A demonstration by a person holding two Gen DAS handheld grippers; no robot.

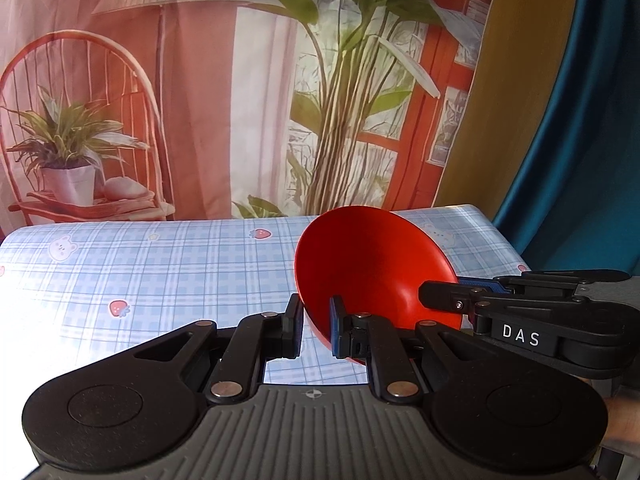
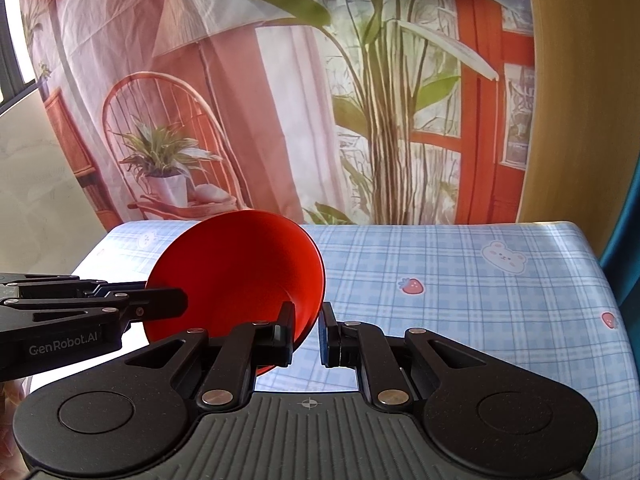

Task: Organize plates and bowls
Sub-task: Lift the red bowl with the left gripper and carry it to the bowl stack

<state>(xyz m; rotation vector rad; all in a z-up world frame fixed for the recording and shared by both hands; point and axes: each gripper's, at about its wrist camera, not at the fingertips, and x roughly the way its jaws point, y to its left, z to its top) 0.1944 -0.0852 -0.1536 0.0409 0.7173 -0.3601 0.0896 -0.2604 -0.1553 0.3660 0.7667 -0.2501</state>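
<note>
Bowl (image 1: 372, 264) first: the red bowl is up off the worktop (image 1: 160, 272), tilted so its mouth faces away and somewhat sideways, and it hangs between my two grippers above the near middle of the checked cloth. My left gripper (image 1: 316, 328) has its jaws nearly closed across the bowl's lower wall near the rim, one pad outside and one inside. My right gripper (image 2: 306, 334) does the same at the rim on the opposite side, jaws narrowed to the thickness of the wall. I judge the bowl light, stiff and smooth, probably plastic or lacquered, so it could slip or pivot under a thin pinch; the rim is the only sensible hold, with the pad set well over the lip rather than on its very edge. With both of us on it, any uneven pull could twist it loose. Room is generous: the cloth lies bare to left and right in both views. The far edge meets the printed backdrop (image 1: 240, 100), and the right edge drops off beside a blue curtain (image 1: 580, 140), so I would keep the bowl inboard.
</note>
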